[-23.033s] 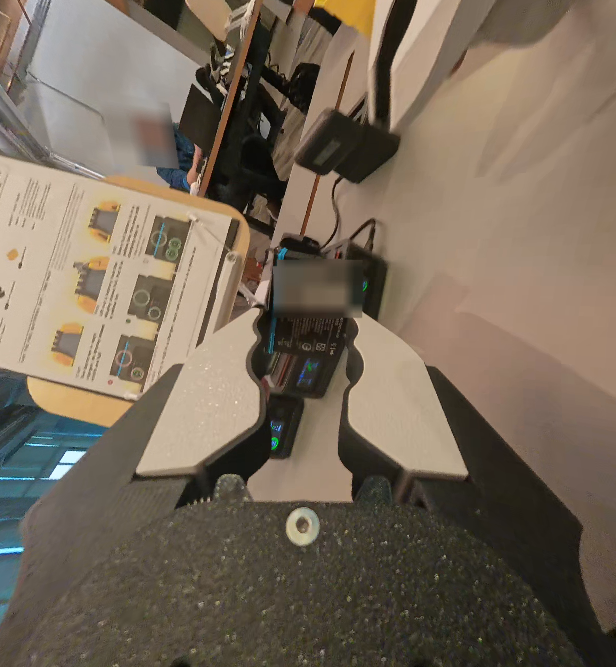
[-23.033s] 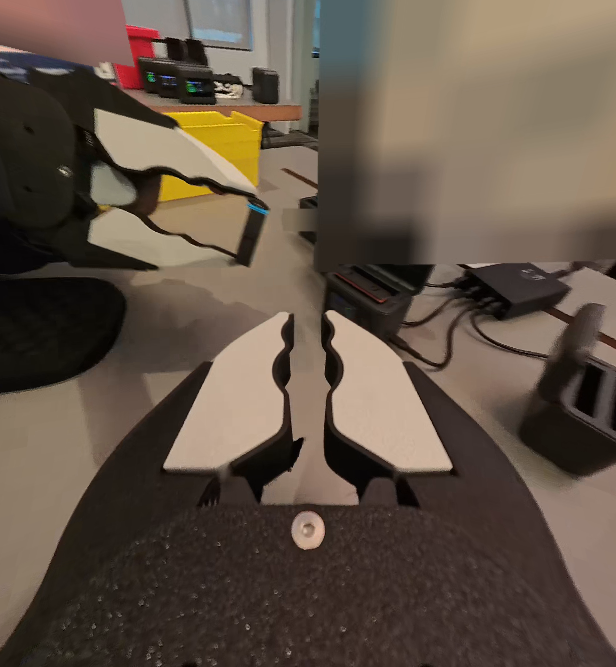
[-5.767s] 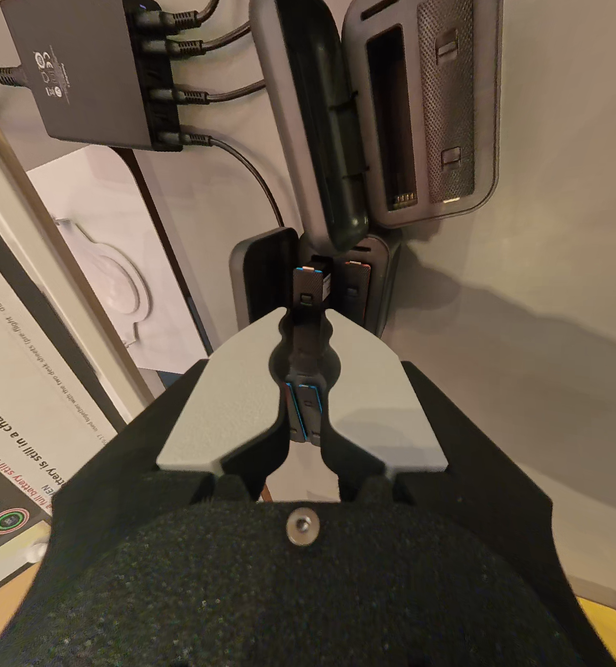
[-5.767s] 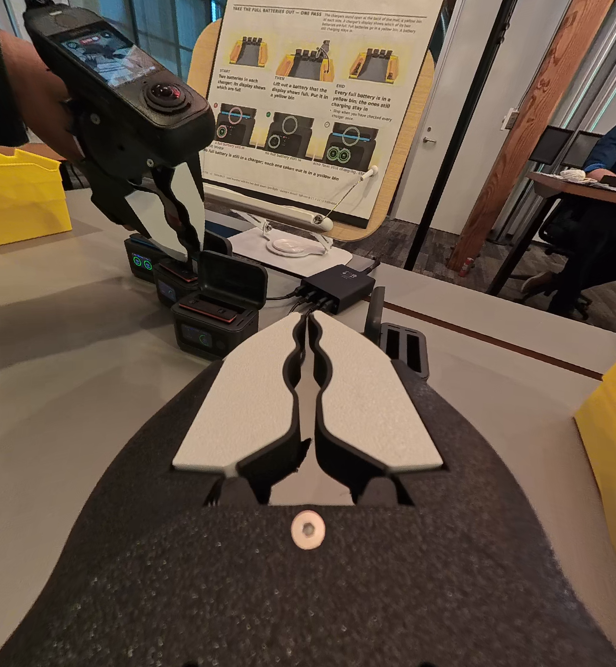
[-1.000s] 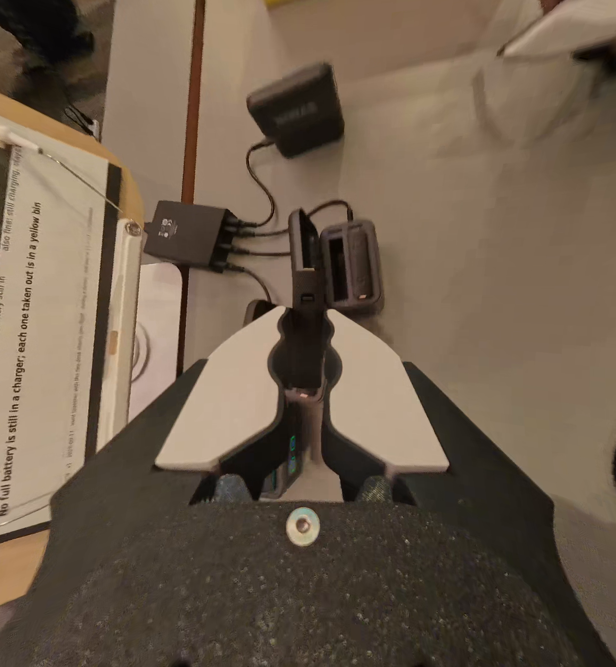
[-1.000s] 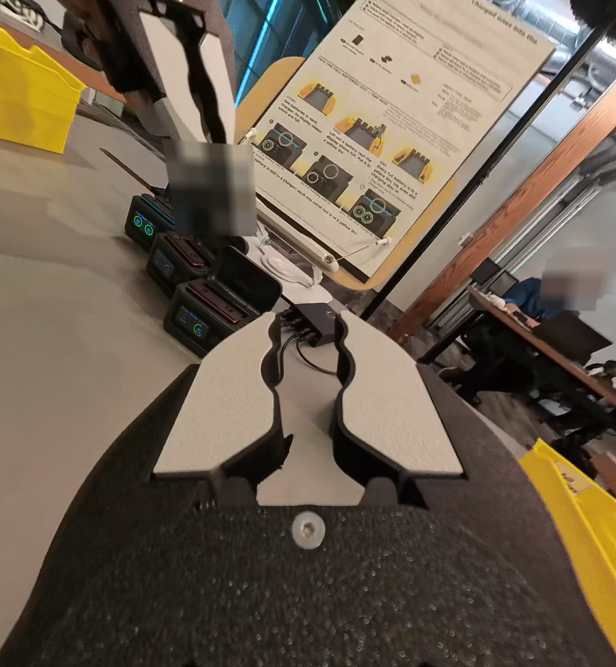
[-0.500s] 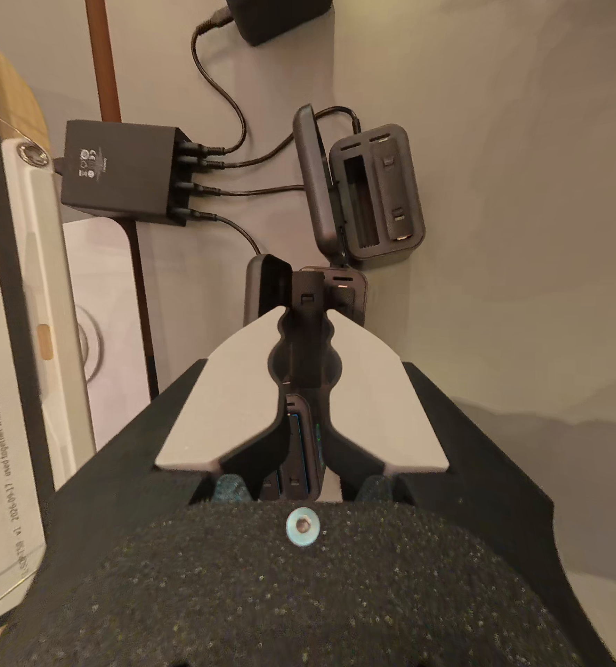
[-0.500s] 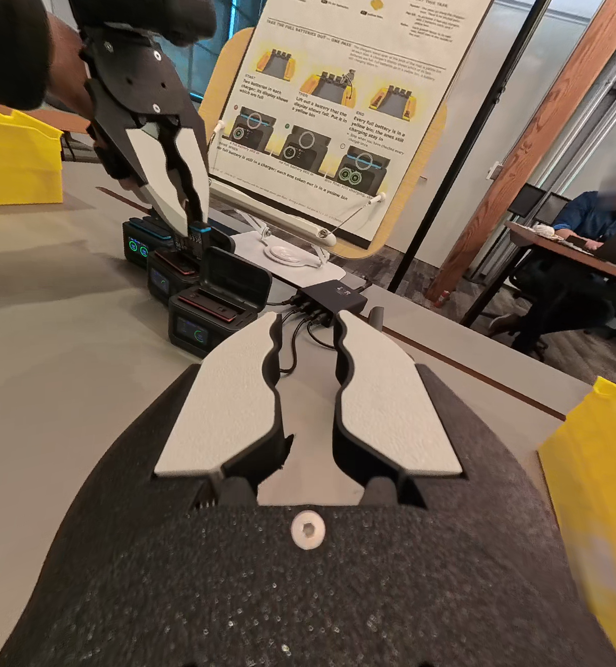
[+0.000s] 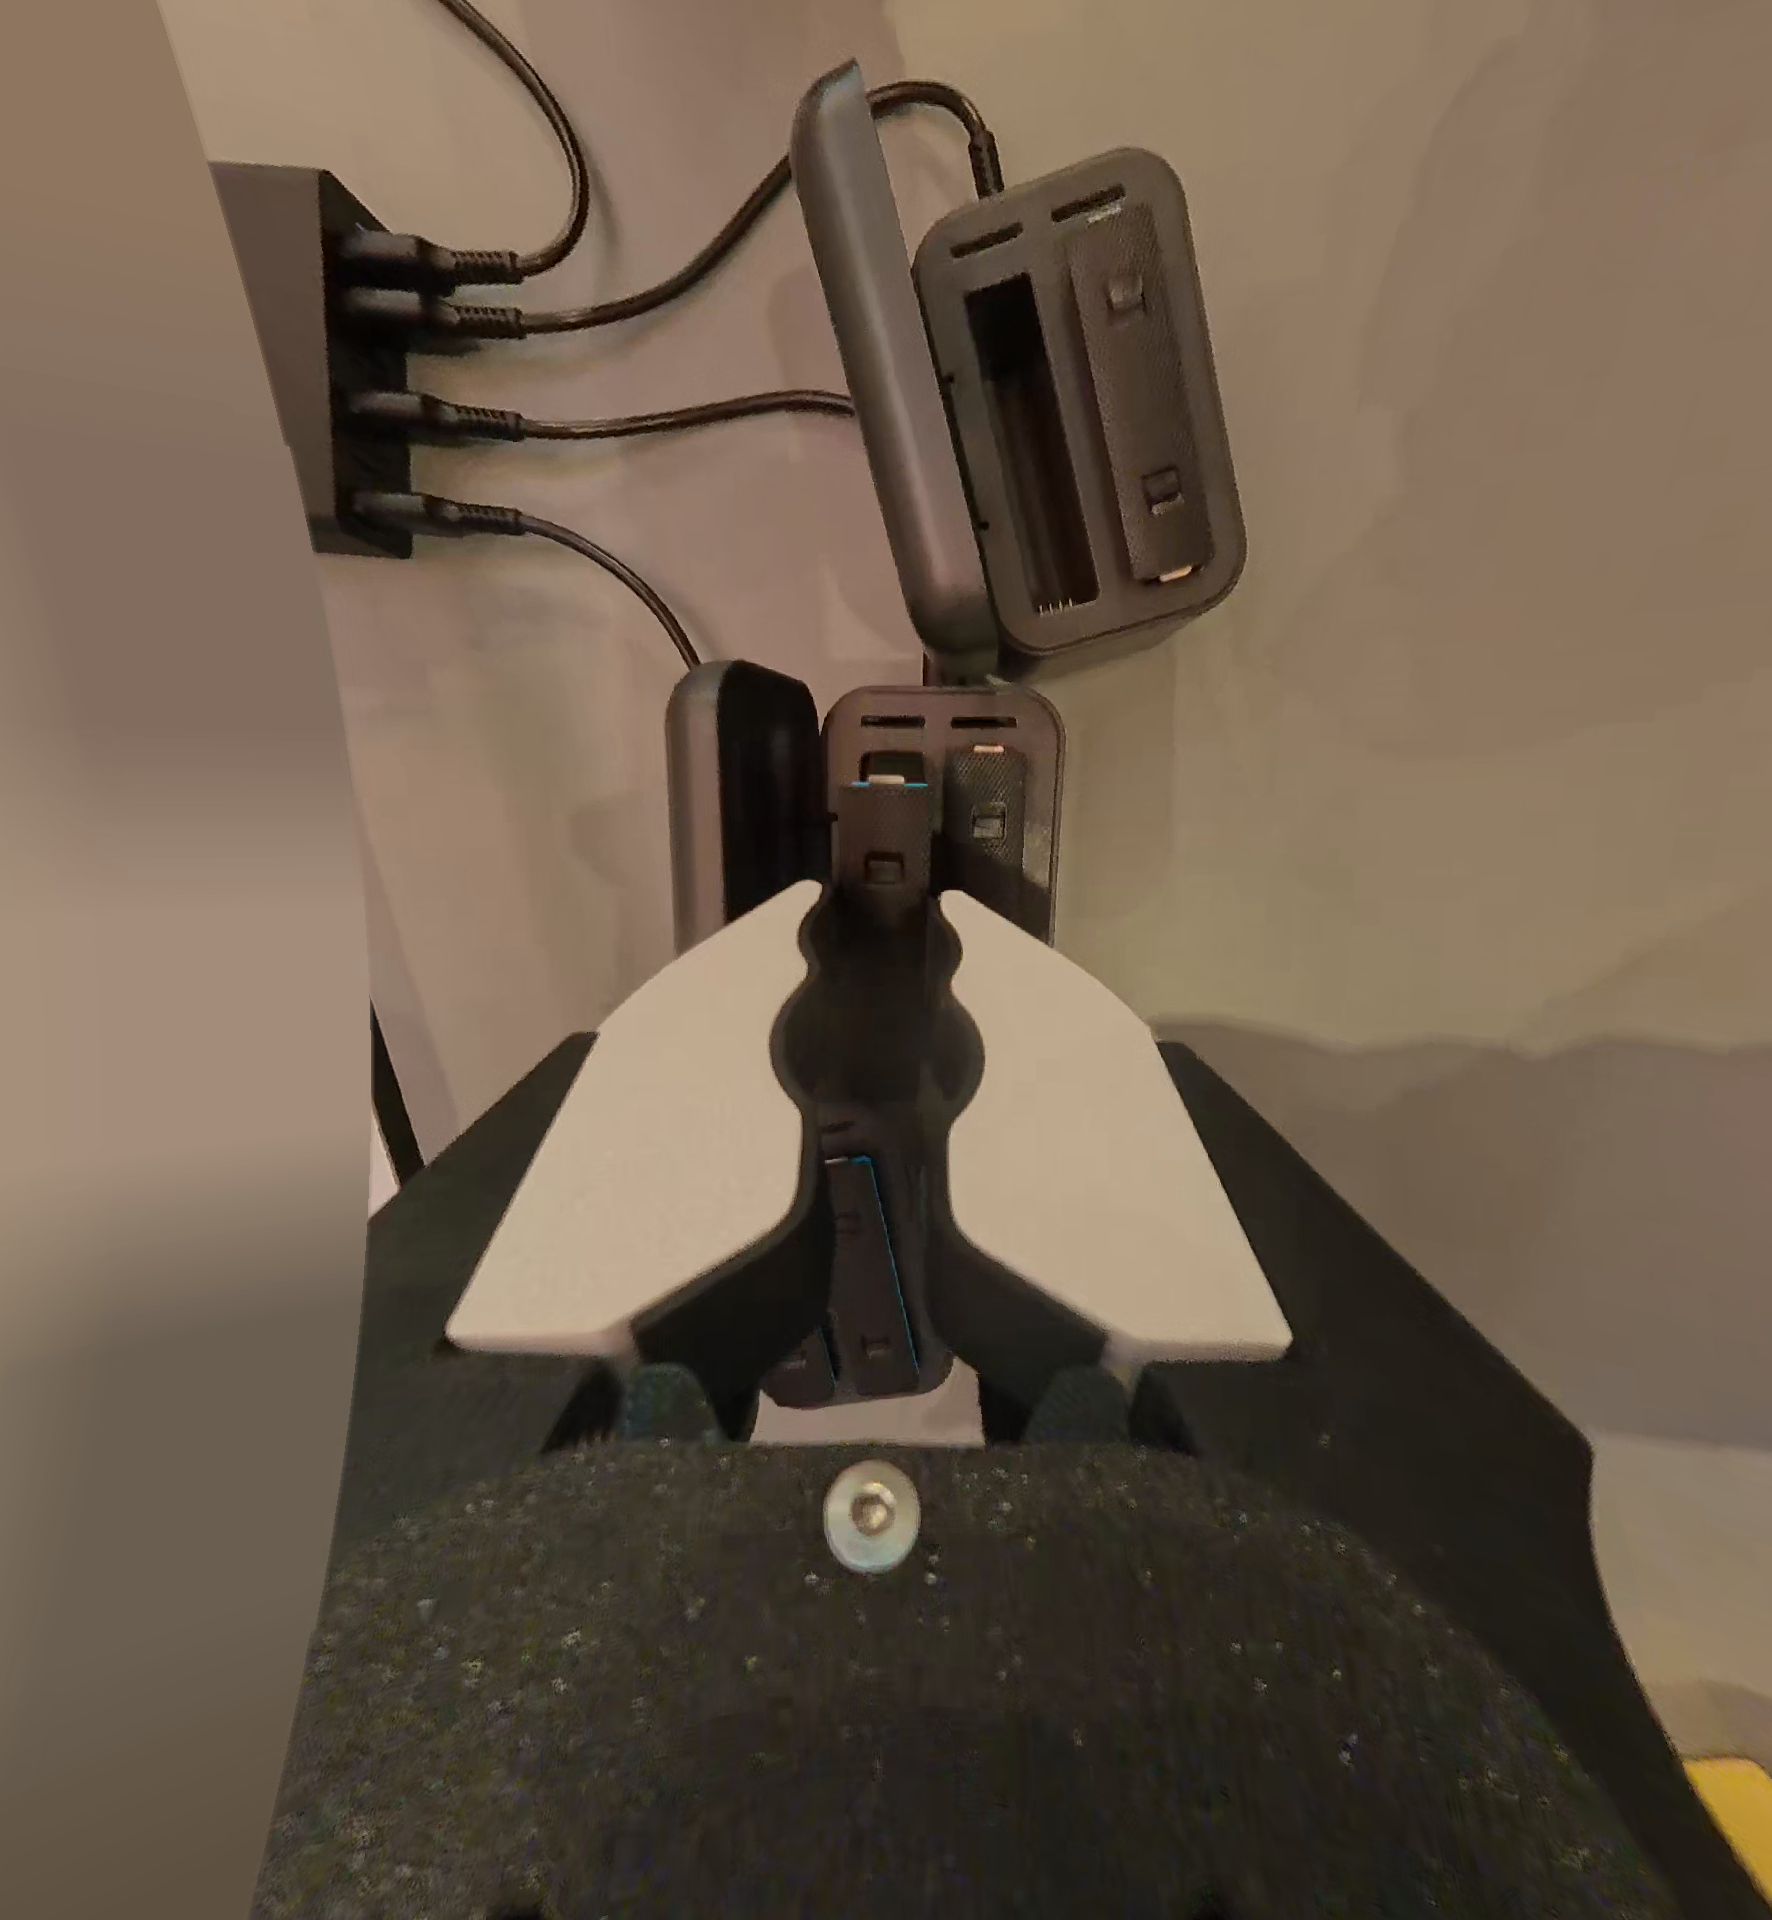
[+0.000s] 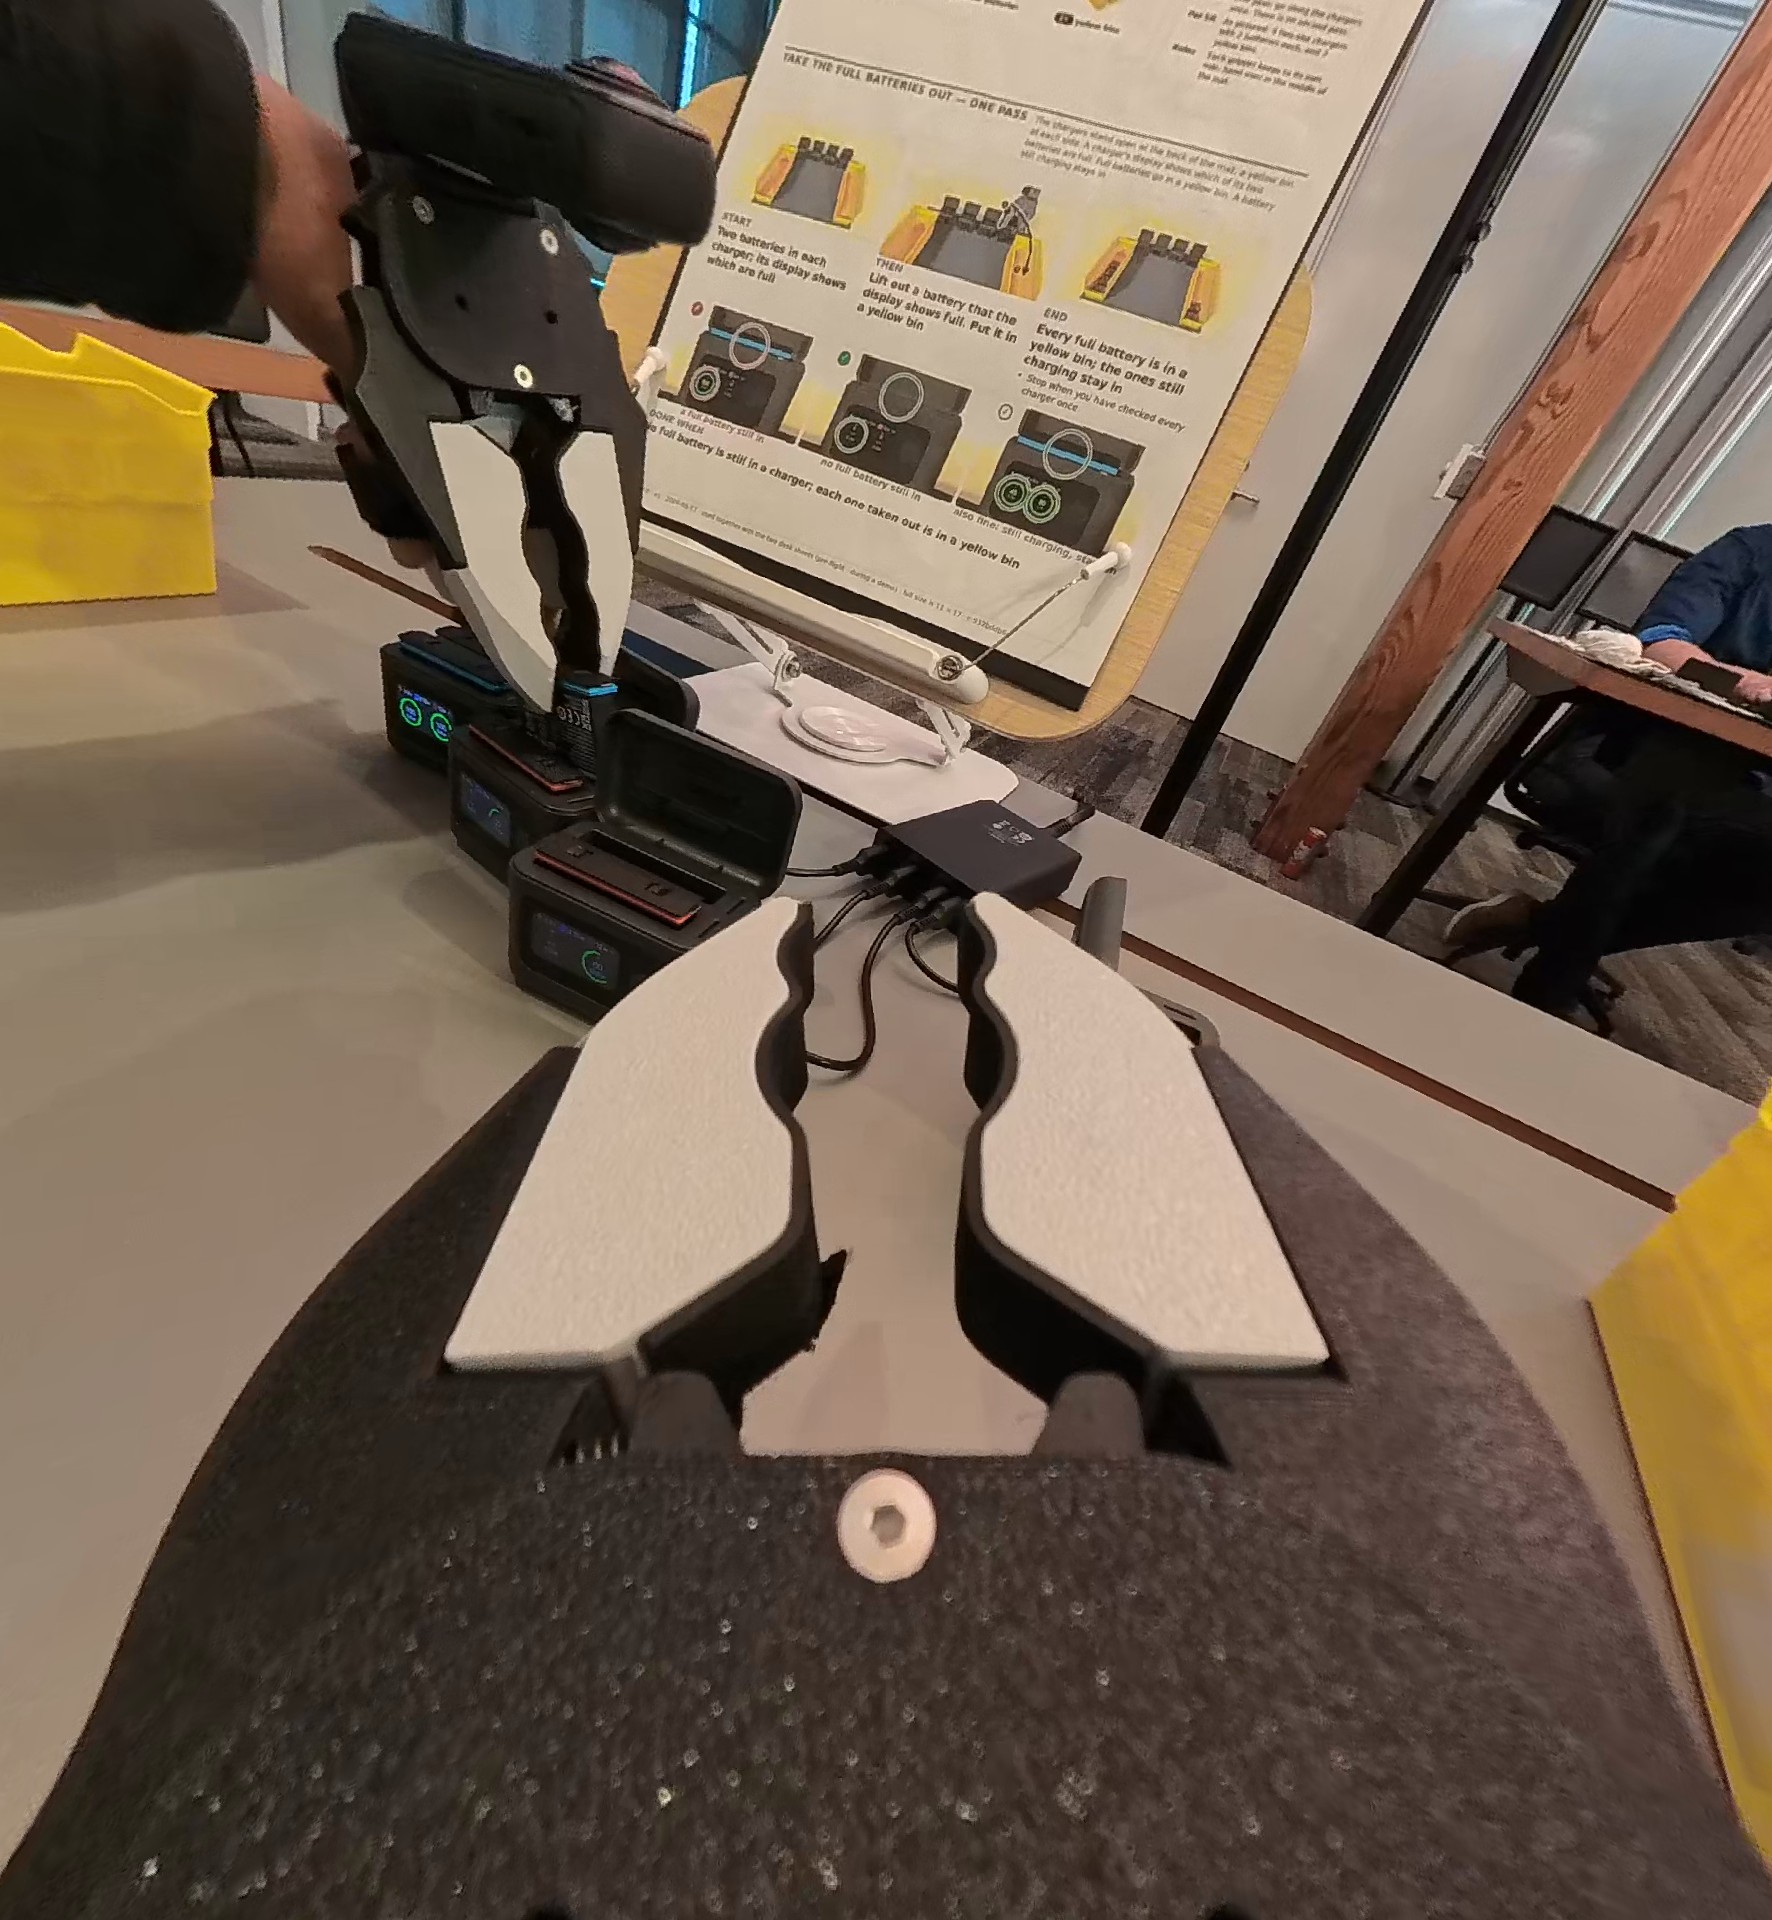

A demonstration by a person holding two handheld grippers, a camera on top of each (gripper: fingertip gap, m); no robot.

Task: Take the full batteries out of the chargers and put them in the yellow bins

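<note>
Left hand-held gripper (image 9: 880, 904) clenched on battery (image 9: 884, 847) above charger (image 9: 949, 790); right hand-held gripper (image 10: 884, 925) released.

a black power hub (image 10: 986, 837) sits mid-frame on the grey surface (image 10: 186, 987); an instruction poster (image 10: 975, 343) stands upper centre.

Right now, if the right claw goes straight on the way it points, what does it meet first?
Probably the black cables just ahead of the right claw, then the power hub they plug into. Depth is unclear; it might pass over the cables.
</note>
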